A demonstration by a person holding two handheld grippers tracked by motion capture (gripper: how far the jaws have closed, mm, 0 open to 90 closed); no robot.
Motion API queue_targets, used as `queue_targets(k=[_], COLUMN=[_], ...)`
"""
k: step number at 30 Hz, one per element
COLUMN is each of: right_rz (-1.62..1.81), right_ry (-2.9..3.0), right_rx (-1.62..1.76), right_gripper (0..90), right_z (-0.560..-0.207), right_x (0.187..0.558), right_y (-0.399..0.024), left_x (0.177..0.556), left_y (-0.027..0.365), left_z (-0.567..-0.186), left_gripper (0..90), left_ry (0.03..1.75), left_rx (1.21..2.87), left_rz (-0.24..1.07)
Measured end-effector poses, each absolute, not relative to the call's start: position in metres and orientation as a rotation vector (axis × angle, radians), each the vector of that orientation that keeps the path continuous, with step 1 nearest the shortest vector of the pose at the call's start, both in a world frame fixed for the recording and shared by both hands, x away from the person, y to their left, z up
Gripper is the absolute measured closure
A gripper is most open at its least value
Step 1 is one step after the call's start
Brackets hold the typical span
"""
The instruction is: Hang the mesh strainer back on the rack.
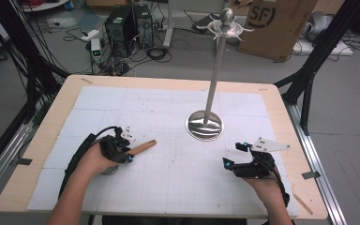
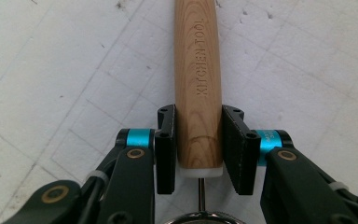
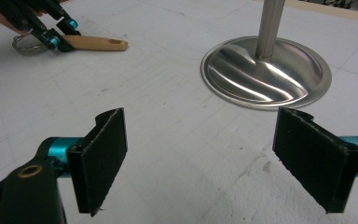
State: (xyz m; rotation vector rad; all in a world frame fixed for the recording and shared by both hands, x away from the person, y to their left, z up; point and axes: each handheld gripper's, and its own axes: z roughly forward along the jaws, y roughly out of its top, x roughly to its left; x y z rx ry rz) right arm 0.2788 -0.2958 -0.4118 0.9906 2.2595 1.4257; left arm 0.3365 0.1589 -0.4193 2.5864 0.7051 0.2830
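Note:
A kitchen tool with a wooden handle (image 2: 198, 70) stamped "KITCHEN TOOL" lies on the white mat, its handle (image 1: 142, 147) pointing right and away. A white collar and a metal wire run from the handle back to a metal ring under my hand. My left gripper (image 2: 198, 135) is shut on the handle's near end, with a pad flat against each side. In the high view the left gripper (image 1: 126, 153) sits at the left of the mat. My right gripper (image 3: 200, 140) is open with nothing between its pads; it (image 1: 234, 153) rests low at the right, facing the stand.
A tall metal stand with a round shiny base (image 1: 205, 125) rises from the mat's middle, with curved hooks at its top (image 1: 226, 26). The base (image 3: 265, 74) lies just beyond my right gripper. The wooden table's edge (image 1: 290, 136), black frame legs, a cardboard box (image 1: 276, 23) and floor cables surround it.

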Motion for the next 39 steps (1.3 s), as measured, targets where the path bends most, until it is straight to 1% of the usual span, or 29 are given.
queue_targets(k=[6, 24, 39], right_rz=[1.432, 1.433, 1.435], right_ry=[2.259, 2.249, 2.250], right_rx=[0.988, 0.999, 0.993], right_gripper=[16.9, 16.9, 16.9], right_z=[-0.412, -0.411, -0.410], right_x=[0.279, 0.278, 0.278], right_y=[-0.296, -0.299, -0.299], left_x=[0.334, 0.324, 0.320], left_y=[0.159, 0.164, 0.162], left_z=[-0.419, -0.406, -0.382], left_gripper=[68.4, 68.7, 68.6], left_ry=[0.686, 0.650, 0.587], left_rx=[2.595, 2.500, 2.344], left_rz=[0.318, 0.377, 0.334])
